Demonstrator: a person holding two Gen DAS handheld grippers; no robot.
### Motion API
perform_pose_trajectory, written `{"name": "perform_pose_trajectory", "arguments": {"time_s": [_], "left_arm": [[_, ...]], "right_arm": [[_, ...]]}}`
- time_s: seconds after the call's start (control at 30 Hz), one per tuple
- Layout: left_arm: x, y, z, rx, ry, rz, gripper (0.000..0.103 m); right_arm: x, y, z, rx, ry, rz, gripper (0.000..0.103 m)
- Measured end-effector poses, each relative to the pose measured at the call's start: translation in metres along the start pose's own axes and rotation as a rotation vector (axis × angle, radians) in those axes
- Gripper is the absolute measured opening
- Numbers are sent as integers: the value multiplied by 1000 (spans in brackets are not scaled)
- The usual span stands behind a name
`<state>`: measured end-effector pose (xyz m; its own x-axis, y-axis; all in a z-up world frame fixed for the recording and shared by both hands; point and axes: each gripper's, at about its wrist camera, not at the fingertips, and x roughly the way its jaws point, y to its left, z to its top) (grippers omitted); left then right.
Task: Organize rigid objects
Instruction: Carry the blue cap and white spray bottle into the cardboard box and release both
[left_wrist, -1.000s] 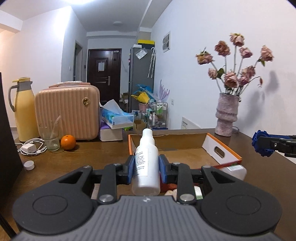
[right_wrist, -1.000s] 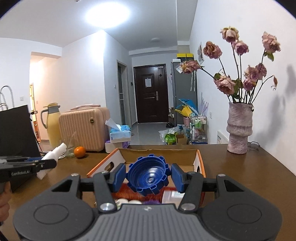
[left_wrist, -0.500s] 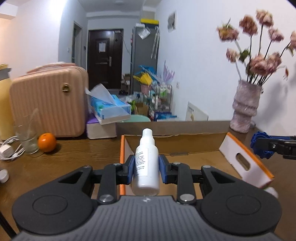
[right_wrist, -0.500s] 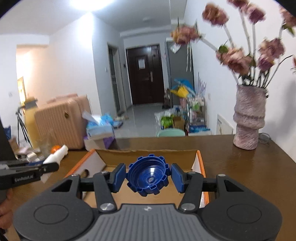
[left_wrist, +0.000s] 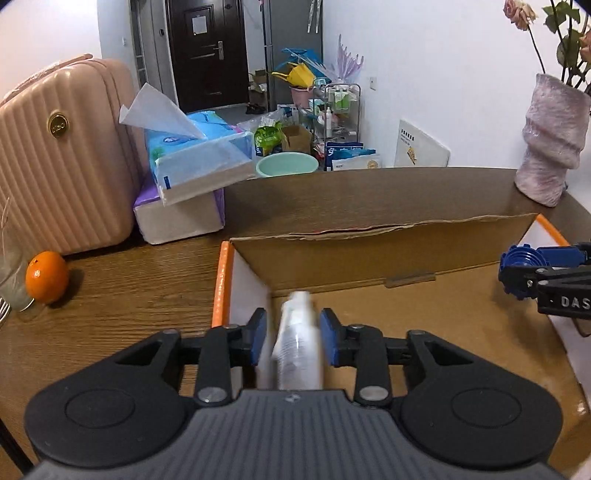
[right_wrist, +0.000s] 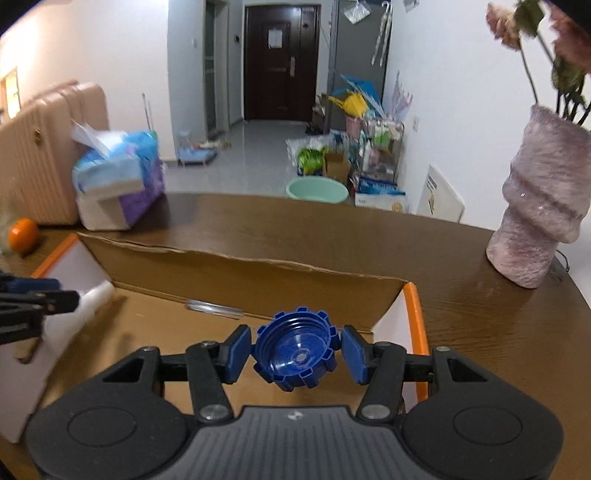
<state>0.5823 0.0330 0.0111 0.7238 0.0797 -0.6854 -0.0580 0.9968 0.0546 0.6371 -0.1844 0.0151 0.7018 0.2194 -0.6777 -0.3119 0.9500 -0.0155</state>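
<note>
**Bottle and cap between parted jaws over the cardboard box**

Nearest the left wrist camera, the left gripper (left_wrist: 291, 341) has its jaws spread, a gap showing on each side of the white bottle (left_wrist: 297, 347). The bottle is motion-blurred and sits between the blue pads (left_wrist: 257, 341), its cap pointing forward over the left part of the cardboard box (left_wrist: 369, 254). Whether it touches the box floor cannot be told.

In the right wrist view, the right gripper (right_wrist: 297, 354) also has its jaws parted, with narrow gaps either side of the blue ridged cap (right_wrist: 295, 350). The cap's hollow side faces the camera, and it sits over the right part of the box (right_wrist: 236, 273), just inside the orange-edged end wall (right_wrist: 415, 317). Each gripper shows at the edge of the other's view, well apart, at opposite ends of the box.

The box rests on a brown wooden table (left_wrist: 129, 288). Left of it lies an orange (left_wrist: 47, 276), beside a clear glass (left_wrist: 11, 273) at the frame edge. Behind stand a pink ribbed suitcase (left_wrist: 62, 162) and stacked tissue packs (left_wrist: 192, 173). At the far right of the table stands a mauve vase (right_wrist: 543, 210) holding dried flowers (right_wrist: 535, 22).

Beyond the table's far edge, a green basin (right_wrist: 317, 189) and assorted clutter sit on the floor, with a dark door (right_wrist: 280, 62) at the end of the hallway.
</note>
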Motion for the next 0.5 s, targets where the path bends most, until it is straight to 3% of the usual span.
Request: {"name": "perform_pose_trajectory", "arguments": {"time_s": [0.07, 0.13, 0.37, 0.5], "left_arm": [[-1, 1, 1, -6, 0, -22, 47], [-7, 1, -1, -6, -51, -28, 60], [-15, -9, 1, 14, -99, -43, 61], [-53, -13, 3, 31, -110, -66, 65]], "right_arm": [[11, -3, -1, 6, 17, -23, 59], [15, -9, -3, 56, 49, -24, 73], [2, -18, -16, 108, 43, -10, 76], [-25, -20, -17, 117, 9, -13, 76]]}}
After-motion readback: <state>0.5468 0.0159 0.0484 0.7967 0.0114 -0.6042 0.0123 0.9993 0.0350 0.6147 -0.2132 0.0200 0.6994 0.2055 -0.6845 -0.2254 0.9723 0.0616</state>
